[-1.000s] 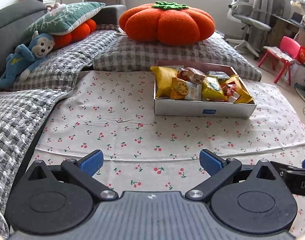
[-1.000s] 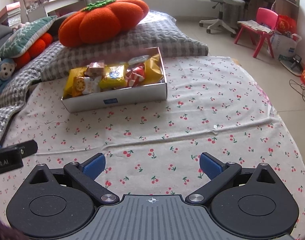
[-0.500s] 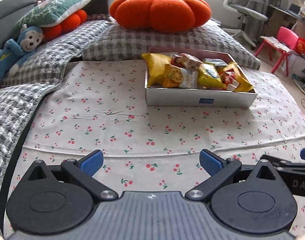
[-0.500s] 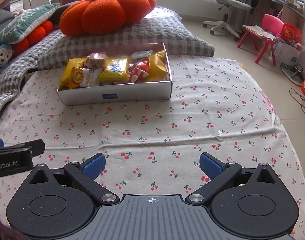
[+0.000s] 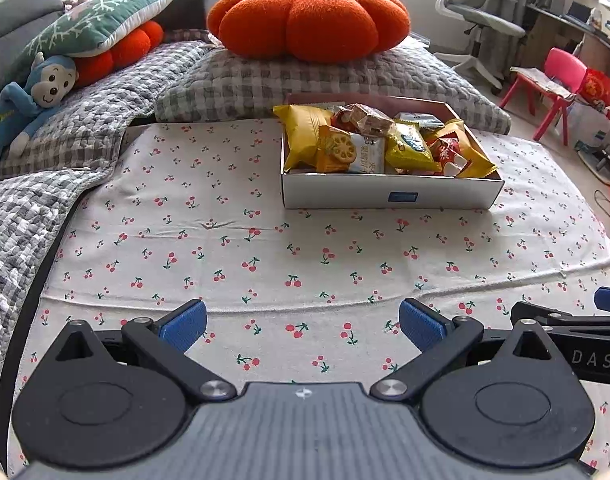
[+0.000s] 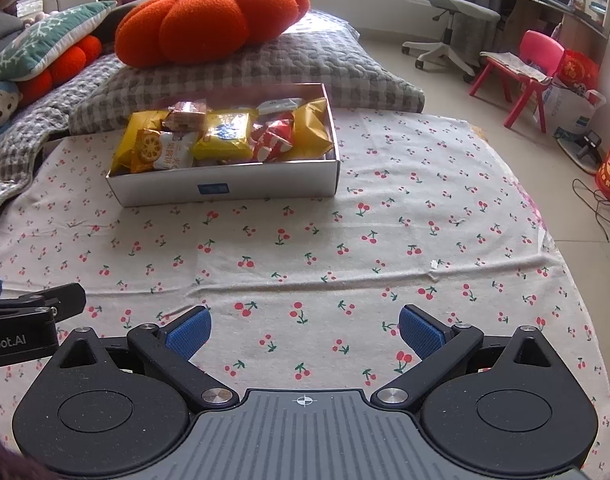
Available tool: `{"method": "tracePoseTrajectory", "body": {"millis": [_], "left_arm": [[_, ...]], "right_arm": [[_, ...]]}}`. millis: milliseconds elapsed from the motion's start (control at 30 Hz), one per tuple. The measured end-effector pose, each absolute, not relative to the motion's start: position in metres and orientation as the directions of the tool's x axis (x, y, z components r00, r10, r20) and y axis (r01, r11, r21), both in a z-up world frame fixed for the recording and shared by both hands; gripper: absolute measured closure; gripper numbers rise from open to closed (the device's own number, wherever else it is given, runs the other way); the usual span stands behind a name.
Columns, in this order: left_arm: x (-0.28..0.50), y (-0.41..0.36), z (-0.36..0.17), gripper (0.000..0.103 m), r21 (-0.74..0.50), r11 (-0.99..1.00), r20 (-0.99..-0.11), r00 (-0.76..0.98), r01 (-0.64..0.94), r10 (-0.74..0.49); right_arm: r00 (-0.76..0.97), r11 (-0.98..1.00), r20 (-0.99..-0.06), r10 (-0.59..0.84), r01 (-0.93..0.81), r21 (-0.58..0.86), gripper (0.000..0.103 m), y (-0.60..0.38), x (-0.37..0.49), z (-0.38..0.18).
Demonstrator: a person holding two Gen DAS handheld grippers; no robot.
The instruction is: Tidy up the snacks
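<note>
From the left wrist view, the left gripper [image 5: 303,326] fills the bottom of the frame, its blue-padded fingers [image 5: 183,325] spread wide over the cherry-print cloth [image 5: 225,248] with nothing between them. The white cardboard box [image 5: 389,195] sits right of centre, well apart from the fingers, packed with snack packets [image 5: 347,148] (yellow bags, a lemon-slice wrapper, a red-and-white one). Behind it, at upper centre, an orange pumpkin cushion [image 5: 309,20] rests on a grey checked pillow [image 5: 265,84]. A blue monkey plush [image 5: 29,96] lies at the left edge.

From the right wrist view, the right gripper [image 6: 303,330] is likewise spread wide and empty at the bottom. The box [image 6: 225,188] lies left of centre, its snacks [image 6: 225,136] heaped inside. A pink chair [image 6: 525,68] stands on the floor at upper right, and part of the left gripper [image 6: 33,320] shows at the lower left edge.
</note>
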State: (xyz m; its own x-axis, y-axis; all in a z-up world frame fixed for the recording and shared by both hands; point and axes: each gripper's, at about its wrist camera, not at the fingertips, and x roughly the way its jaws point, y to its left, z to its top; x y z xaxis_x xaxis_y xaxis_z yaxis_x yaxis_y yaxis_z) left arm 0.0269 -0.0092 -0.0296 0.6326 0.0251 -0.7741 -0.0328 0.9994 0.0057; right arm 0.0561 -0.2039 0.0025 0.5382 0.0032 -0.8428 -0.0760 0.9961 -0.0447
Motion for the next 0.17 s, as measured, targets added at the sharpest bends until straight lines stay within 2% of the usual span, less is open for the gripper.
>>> {"method": "tracePoseTrajectory", "body": {"millis": [167], "left_arm": [[0.0279, -0.0091, -0.0298, 0.000, 0.010, 0.999, -0.776, 0.630, -0.036, 0.030]], "right_arm": [[0.538, 0.996, -0.843, -0.001, -0.074, -0.049, 0.002, -0.2037, 0.0566, 0.0020]]}}
